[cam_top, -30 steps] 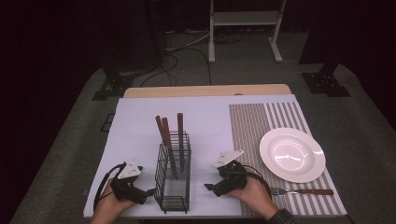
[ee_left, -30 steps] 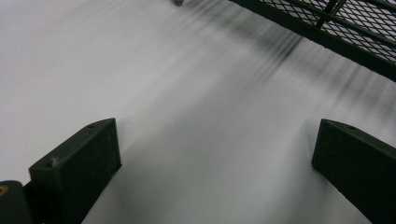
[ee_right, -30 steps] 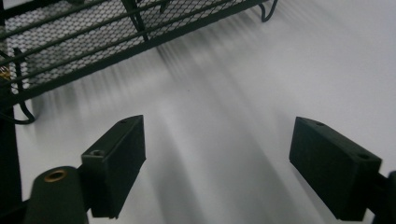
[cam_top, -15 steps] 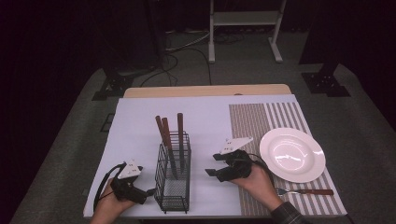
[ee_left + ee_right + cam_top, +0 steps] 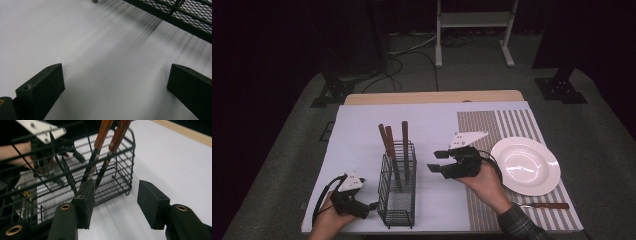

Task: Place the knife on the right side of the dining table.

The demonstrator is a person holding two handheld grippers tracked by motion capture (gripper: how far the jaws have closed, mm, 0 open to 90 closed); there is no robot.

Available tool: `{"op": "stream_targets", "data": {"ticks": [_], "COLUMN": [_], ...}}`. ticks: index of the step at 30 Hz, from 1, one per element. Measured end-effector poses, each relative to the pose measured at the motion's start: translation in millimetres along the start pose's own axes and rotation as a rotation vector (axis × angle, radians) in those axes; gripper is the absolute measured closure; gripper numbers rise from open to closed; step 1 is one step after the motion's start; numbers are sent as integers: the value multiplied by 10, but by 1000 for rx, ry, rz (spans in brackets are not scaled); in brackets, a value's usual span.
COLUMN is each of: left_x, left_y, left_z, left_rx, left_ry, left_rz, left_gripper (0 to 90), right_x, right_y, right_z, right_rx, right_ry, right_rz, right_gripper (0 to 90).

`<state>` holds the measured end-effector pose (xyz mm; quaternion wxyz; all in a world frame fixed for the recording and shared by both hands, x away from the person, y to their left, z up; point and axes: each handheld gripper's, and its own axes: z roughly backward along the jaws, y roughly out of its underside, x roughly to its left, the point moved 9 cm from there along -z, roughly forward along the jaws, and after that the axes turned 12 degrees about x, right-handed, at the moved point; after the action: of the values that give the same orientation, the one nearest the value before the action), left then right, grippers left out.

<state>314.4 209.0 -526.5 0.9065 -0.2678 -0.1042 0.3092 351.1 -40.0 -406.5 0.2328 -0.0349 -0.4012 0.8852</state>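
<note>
A black wire basket (image 5: 398,185) stands near the table's front edge with three wooden-handled utensils (image 5: 392,145) upright in it. My left gripper (image 5: 371,205) rests on the white table just left of the basket. Its jaws stand wide apart in the left gripper view (image 5: 115,82), with nothing between them and the basket's mesh (image 5: 180,15) at upper right. My right gripper (image 5: 434,161) hovers open to the right of the basket, pointing at it. The right gripper view has its empty gripper (image 5: 115,197) facing the basket (image 5: 120,170) and the handles (image 5: 105,130).
A white plate (image 5: 525,165) lies on a striped placemat (image 5: 492,125) at the right. A wooden-handled utensil (image 5: 544,205) lies on the mat near the front edge. Bare white table stretches behind the basket. The left gripper (image 5: 47,150) appears beyond the basket.
My right gripper has lifted and moved away from the front edge, staying open and aimed at the basket. The left gripper has not moved.
</note>
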Motion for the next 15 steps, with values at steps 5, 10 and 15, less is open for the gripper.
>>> {"op": "stream_targets", "data": {"ticks": [5, 10, 15], "left_x": [-1, -1, 2], "left_y": [0, 0, -1], "left_z": [0, 0, 0], "left_rx": [-1, -1, -2], "left_ry": [0, 0, -1], "left_rz": [1, 1, 0], "left_gripper": [0, 0, 0], "right_x": [6, 15, -15], "right_y": [-133, -261, -418], "right_z": [2, -17, -6], "right_rx": [-20, -41, -71], "right_ry": [-5, -14, -16], "right_rz": [4, 10, 9], "right_gripper": [484, 486, 491]}}
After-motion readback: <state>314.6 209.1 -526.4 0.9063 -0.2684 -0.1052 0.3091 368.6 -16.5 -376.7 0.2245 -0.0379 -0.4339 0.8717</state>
